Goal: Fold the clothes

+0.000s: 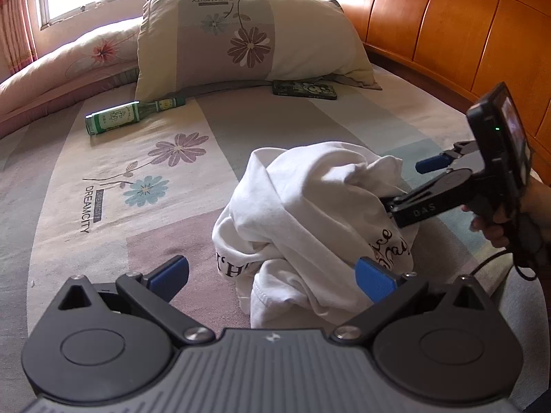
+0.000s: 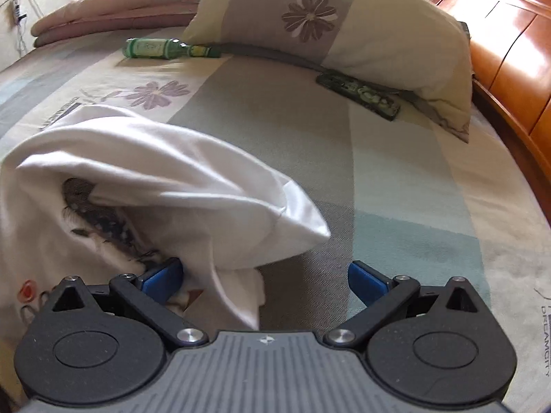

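A crumpled white T-shirt with dark print (image 1: 303, 213) lies in a heap on the flowered bed sheet (image 1: 103, 179). My left gripper (image 1: 272, 278) is open just in front of the heap, its right fingertip touching the cloth. My right gripper (image 1: 409, 186), held by a hand (image 1: 496, 220), comes in from the right, one finger buried in the shirt and the other free above it. In the right wrist view the shirt (image 2: 137, 172) fills the left half. The right gripper (image 2: 264, 278) is open, its left finger tucked under a fold and loose cloth hanging between the jaws.
A green glass bottle (image 1: 131, 117) and a dark phone case (image 1: 304, 89) lie by the big flowered pillow (image 1: 248, 38) at the head of the bed. Behind it stand a wooden headboard (image 1: 430, 17) and a folded quilt (image 1: 69, 65).
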{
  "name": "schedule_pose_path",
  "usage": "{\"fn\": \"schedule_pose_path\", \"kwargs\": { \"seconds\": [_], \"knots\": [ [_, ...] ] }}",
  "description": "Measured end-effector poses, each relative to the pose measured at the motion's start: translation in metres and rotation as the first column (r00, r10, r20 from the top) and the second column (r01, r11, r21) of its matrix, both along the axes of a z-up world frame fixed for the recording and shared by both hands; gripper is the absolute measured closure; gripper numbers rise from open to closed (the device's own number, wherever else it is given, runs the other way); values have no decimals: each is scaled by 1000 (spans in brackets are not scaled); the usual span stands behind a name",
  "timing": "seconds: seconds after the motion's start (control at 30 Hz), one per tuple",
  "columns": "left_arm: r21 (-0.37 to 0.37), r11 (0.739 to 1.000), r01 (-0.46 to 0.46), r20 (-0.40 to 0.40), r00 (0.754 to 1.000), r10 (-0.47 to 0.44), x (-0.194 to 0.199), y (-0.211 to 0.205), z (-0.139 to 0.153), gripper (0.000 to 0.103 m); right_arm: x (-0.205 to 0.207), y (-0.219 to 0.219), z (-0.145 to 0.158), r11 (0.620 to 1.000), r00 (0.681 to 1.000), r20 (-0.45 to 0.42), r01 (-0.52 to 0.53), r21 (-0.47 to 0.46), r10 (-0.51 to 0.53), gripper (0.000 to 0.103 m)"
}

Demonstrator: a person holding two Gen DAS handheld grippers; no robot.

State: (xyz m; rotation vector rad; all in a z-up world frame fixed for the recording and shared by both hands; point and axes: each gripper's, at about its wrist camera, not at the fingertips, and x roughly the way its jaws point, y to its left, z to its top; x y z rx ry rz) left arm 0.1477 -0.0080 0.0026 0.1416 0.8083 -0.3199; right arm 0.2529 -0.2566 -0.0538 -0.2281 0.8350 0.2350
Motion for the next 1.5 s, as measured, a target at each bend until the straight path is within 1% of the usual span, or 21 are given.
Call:
{"fn": "schedule_pose_path", "kwargs": {
  "seconds": [0.07,0.13,0.2,0.23,0.3,0.37,0.53,0.6,0.67,0.77,0.9,1.03,1.13,1.2,1.27,1.37,1.5],
  "knots": [
    [17,1000,-8,6,1000,8,-2,3,1,1,8,-14,2,997,997,21,81,12,-81,0],
    [25,999,-19,2,1000,19,-1,6,0,1,14,-32,2,987,986,59,159,-23,-157,0],
    [24,999,-26,-5,1000,27,1,9,-3,1,22,-53,1,982,981,41,191,-6,-190,0],
    [22,999,-30,-9,1000,30,2,9,-4,1,25,-62,-1,978,978,39,207,-12,-207,0],
    [20,999,-33,-14,999,33,5,8,-6,1,30,-77,-4,969,970,42,243,-37,-241,0],
    [19,999,-31,-17,999,31,6,6,-7,1,36,-88,-7,965,966,29,257,-47,-256,0],
    [31,999,-23,-13,1000,24,8,3,-6,1,50,-113,-13,941,947,43,320,-106,-317,0],
    [31,999,-24,-12,1000,24,9,3,-5,1,56,-130,-10,923,928,51,372,-95,-369,0],
    [24,999,-24,-11,1000,24,10,2,-4,1,57,-146,-4,896,901,69,433,-100,-428,0],
    [10,1000,-15,-14,1000,15,12,-2,-5,1,50,-160,2,888,889,14,458,-47,-458,0],
    [-11,1000,28,-21,999,-28,14,-18,-8,1,17,-139,14,947,948,8,320,-14,-320,0],
    [-48,997,61,-31,998,-62,14,-39,-13,1,-21,-113,25,973,975,2,221,69,-222,0],
    [-63,995,82,-46,995,-85,13,-54,-20,1,-46,-96,29,974,985,-4,169,152,-171,0],
    [-32,996,84,-48,995,-86,9,-61,-25,1,-61,-84,35,970,992,2,125,210,-128,0],
    [-13,997,77,-56,995,-77,4,-58,-28,1,-73,-72,40,964,997,8,78,256,-83,0],
    [10,999,39,-66,997,-38,-3,-42,-31,1,-83,-43,48,968,1000,19,-27,248,23,0],
    [28,999,-42,-78,996,44,-10,-10,-32,1,-89,-2,55,961,987,28,-163,222,160,0]
  ]
}}
